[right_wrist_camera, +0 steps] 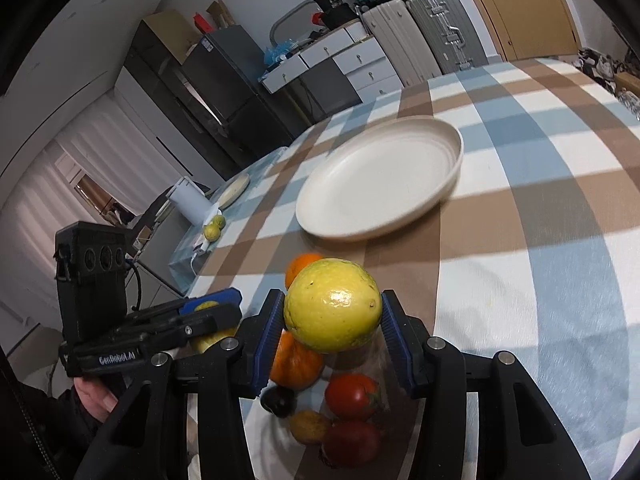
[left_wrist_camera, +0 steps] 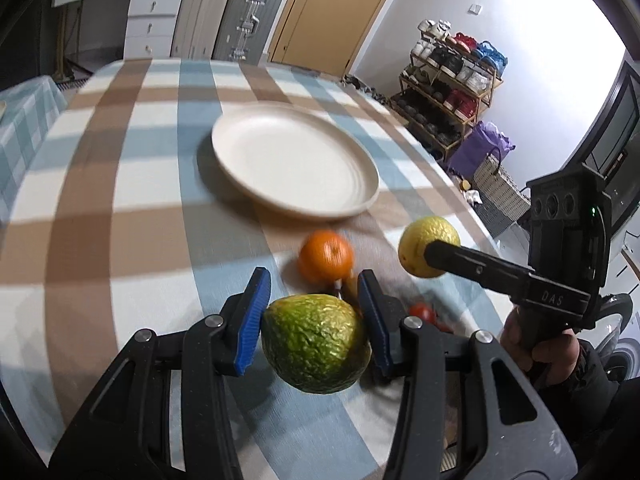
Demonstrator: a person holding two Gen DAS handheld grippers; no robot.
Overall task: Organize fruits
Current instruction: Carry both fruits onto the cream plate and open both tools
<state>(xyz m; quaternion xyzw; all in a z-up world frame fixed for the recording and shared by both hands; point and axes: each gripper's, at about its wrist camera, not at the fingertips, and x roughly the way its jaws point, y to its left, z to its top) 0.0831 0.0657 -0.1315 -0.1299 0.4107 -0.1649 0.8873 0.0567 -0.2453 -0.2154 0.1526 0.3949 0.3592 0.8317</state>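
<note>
Avocado (left_wrist_camera: 316, 342) squeezed in left gripper (left_wrist_camera: 314, 316) & lemon (right_wrist_camera: 333, 305) squeezed in right gripper (right_wrist_camera: 332, 332), both near plate (left_wrist_camera: 360, 196).

Home dining room, checked tablecloth (left_wrist_camera: 120, 184), shoe rack (left_wrist_camera: 448, 92), suitcases (left_wrist_camera: 248, 16), fridge (right_wrist_camera: 224, 80)

Your left gripper (left_wrist_camera: 314, 320) has blue pads on black fingers around a mottled green avocado (left_wrist_camera: 316, 342). At one o'clock from it, the lemon (left_wrist_camera: 428, 246) is pale yellow; at twelve, the orange (left_wrist_camera: 326, 256) is bright orange. The plate (left_wrist_camera: 294, 166) is cream, the tablecloth (left_wrist_camera: 120, 200) checked brown, blue and white.
</note>
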